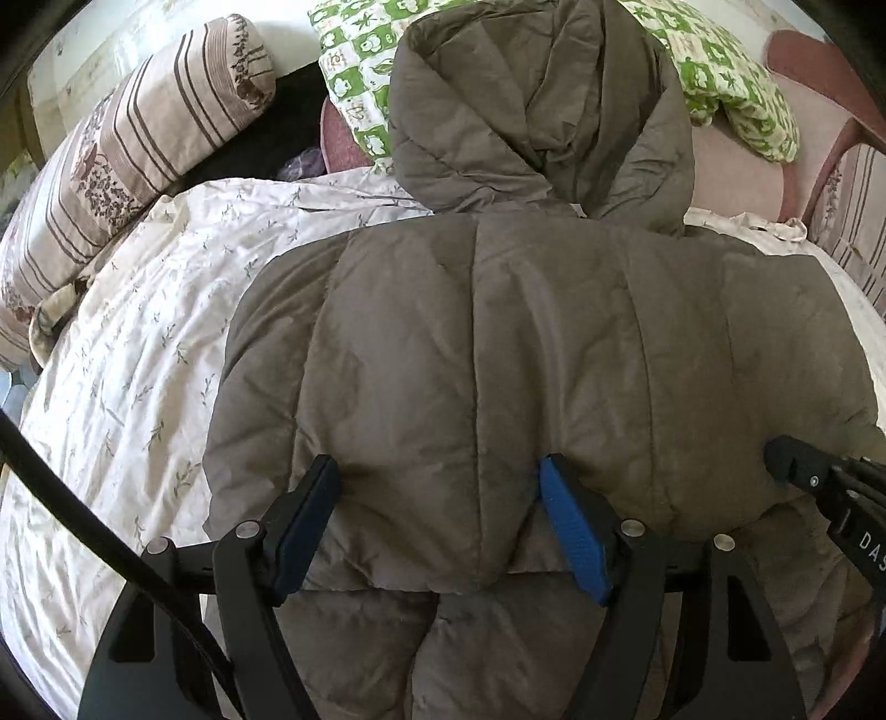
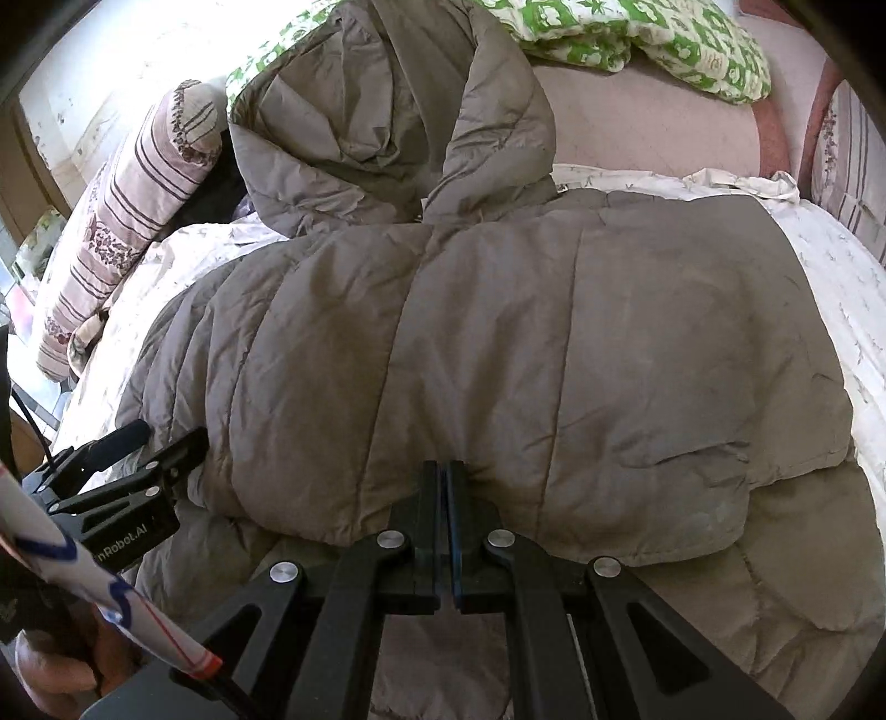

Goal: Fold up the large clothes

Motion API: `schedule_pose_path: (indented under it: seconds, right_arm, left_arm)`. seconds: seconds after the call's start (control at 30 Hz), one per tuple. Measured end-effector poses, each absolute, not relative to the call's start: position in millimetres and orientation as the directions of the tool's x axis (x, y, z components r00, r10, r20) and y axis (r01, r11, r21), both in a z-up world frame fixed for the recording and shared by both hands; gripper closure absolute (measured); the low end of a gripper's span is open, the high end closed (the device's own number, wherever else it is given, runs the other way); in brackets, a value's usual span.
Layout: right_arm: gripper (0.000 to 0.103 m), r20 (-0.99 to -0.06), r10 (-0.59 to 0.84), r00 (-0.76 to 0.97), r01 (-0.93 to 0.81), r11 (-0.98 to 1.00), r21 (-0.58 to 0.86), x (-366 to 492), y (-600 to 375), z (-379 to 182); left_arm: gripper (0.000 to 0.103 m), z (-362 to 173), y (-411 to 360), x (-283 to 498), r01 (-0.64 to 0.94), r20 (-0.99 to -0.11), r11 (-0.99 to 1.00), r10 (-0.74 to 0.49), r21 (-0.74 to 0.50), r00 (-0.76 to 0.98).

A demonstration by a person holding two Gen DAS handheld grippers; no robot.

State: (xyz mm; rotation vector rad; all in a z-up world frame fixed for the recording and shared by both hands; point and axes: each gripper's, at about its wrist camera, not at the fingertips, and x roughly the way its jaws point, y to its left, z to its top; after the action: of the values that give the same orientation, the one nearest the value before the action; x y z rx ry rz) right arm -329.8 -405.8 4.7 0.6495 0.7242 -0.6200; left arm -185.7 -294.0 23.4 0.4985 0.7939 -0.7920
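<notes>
A striped pillow (image 1: 138, 144) lies beside a green-patterned quilt (image 1: 725, 77).

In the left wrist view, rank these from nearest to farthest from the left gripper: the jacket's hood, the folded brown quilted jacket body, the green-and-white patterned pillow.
1. Folded brown quilted jacket body: bulging between the left gripper's spread blue-padded fingers.
2. Jacket's hood: beyond the body, upper centre.
3. Green-and-white patterned pillow: behind the hood, showing on both its sides at the top.

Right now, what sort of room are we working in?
Most likely a bedroom: the jacket lies on a bed sheet, with a striped pillow and a green patterned quilt at the far end.
</notes>
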Motion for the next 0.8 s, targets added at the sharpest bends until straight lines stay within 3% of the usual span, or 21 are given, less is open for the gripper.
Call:
schedule_pose_path:
  seconds: [0.3, 0.5, 0.8]
  right_arm:
    - [0.096, -0.703, -0.397, 0.590, 0.753, 0.585, 0.302, -355.5, -428.8, 29.3]
    - [0.096, -0.753, -0.329, 0.570, 0.774, 0.522, 0.358, -358.6, -449.6, -0.7]
    - [0.096, -0.723, -0.363, 0.588, 0.750, 0.579, 0.319, -359.4, -422.9, 26.9]
  left_arm:
    - [0.028, 24.6, -290.9, -187.1, 0.779, -0.774, 0.617, -0.438, 0.111, 0.457]
    - [0.024, 23.6, -291.7, -188.6, 0.775, -0.767, 0.618, -0.432, 0.131, 0.474]
    - [0.024, 33.5, -286.2, -192.9, 0.771, -0.763, 0.622, -0.432, 0.134, 0.481]
